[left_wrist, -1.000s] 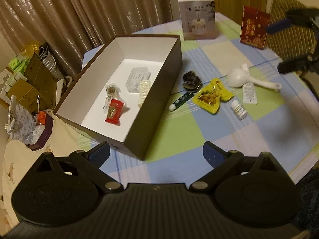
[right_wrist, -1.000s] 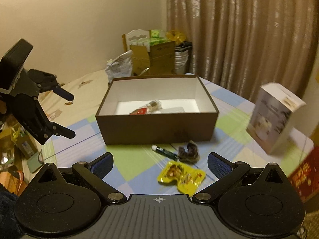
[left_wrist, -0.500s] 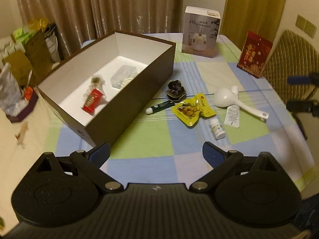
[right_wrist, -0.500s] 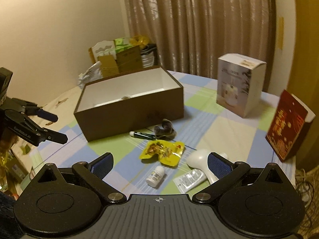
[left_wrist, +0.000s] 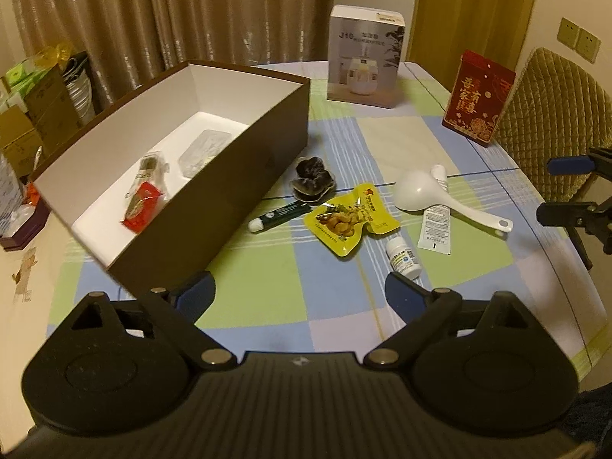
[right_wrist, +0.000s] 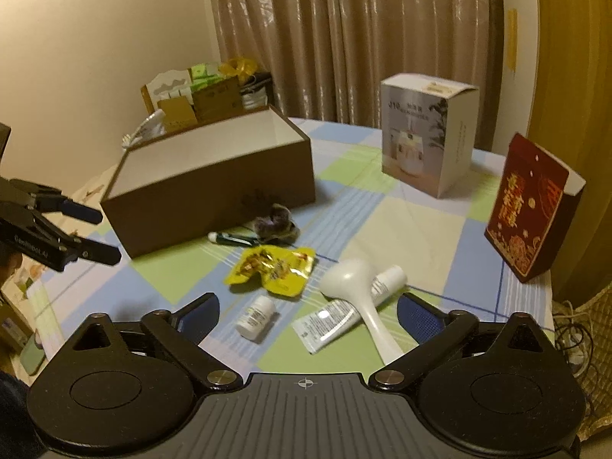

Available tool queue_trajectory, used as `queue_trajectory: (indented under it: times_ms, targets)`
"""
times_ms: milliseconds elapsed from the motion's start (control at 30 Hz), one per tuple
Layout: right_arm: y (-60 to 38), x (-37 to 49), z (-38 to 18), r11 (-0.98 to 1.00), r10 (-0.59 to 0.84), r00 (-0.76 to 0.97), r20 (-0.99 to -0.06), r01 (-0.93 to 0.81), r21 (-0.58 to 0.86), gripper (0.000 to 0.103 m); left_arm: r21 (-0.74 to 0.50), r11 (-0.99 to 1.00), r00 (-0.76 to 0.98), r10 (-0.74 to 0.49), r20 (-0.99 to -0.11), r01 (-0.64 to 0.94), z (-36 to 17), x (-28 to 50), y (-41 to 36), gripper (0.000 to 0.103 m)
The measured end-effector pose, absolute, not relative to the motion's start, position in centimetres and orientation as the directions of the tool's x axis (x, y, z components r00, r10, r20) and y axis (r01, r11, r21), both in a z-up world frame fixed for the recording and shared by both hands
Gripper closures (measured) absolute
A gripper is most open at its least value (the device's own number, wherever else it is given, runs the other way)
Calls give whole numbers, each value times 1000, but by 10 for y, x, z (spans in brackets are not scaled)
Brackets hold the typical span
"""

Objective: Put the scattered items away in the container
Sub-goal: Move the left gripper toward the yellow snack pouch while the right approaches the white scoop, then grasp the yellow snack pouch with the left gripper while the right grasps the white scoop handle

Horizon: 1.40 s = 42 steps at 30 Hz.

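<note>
Both grippers are held above the near edge of the table (left_wrist: 267, 267), jaws spread wide, nothing between them. The left gripper (left_wrist: 298, 296) faces the box and the scattered items; the right gripper (right_wrist: 308, 311) sits over the spoon handle and tube without touching either.

The box (left_wrist: 237, 187) (brown outside, white inside) stands open toward the table's left edge. Inside it lie a red packet (left_wrist: 140, 208), a clear-wrapped item just behind that, and a clear plastic case (left_wrist: 204, 149) further back.

Outside the box, on the checked cloth:
- A dark purple clip (left_wrist: 311, 181), just beside the box's right wall.
- A dark pen with a white cap (left_wrist: 279, 216), near the clip, lying flat.
- A yellow snack pouch (left_wrist: 350, 222), just right of the pen.
- A small white bottle (left_wrist: 402, 258), on its side, nearest the left gripper.
- A white tube (left_wrist: 434, 218), flat, crossed by the white spoon (left_wrist: 428, 197), which rests on top of it.

At the far edge stand a white carton (left_wrist: 365, 57) and a red carton (left_wrist: 478, 99), both upright. A padded chair (left_wrist: 550, 114) stands beyond the right edge. Cartons and bags are piled beyond the left edge, against the curtain.
</note>
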State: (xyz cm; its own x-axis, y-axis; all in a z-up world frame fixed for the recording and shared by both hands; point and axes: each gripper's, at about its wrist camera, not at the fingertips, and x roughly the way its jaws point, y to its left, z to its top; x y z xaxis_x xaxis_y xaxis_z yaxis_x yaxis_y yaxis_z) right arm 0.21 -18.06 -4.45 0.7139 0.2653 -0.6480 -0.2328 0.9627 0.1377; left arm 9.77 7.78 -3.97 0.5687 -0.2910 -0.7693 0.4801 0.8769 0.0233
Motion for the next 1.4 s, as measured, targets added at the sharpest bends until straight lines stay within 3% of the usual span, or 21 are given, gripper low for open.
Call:
queue_trajectory:
  times_ms: [200,300,400,467,500,533,1100,1133,1400]
  targets:
    - [-198,15,-66,970,238,695,-679,-208,128,22,27,848,555,-322,-767,529,-51,116,62,16]
    - [-205,24,-77,970,233,678,-697,-211,120,38,19,831,543,-345,-765,556,-58,126,56,17]
    - [-210,35,-91,972,223,661,-716,-210,108,38,20,816,524,-352,-775,577,-68,138,48,21]
    - [-211,42,-99,972,214,651,-728,-219,90,48,22,806,510,-353,-784,592,-74,147,44,23]
    - [-212,47,-103,970,213,640,-738,-227,84,61,24,802,505,-352,-788,596,-77,151,42,23]
    - [-213,51,-108,969,214,630,-746,-233,81,64,25,799,500,-351,-791,600,-80,155,40,23]
    - [-217,90,-148,947,199,562,-803,-321,10,64,26,728,412,-359,-837,685,-117,201,16,25]
    - [-217,90,-149,948,197,561,-804,-319,9,80,27,720,407,-361,-839,694,-119,202,15,26]
    - [-228,78,-149,966,200,566,-800,-250,65,84,83,571,363,-399,-842,817,-130,209,-9,28]
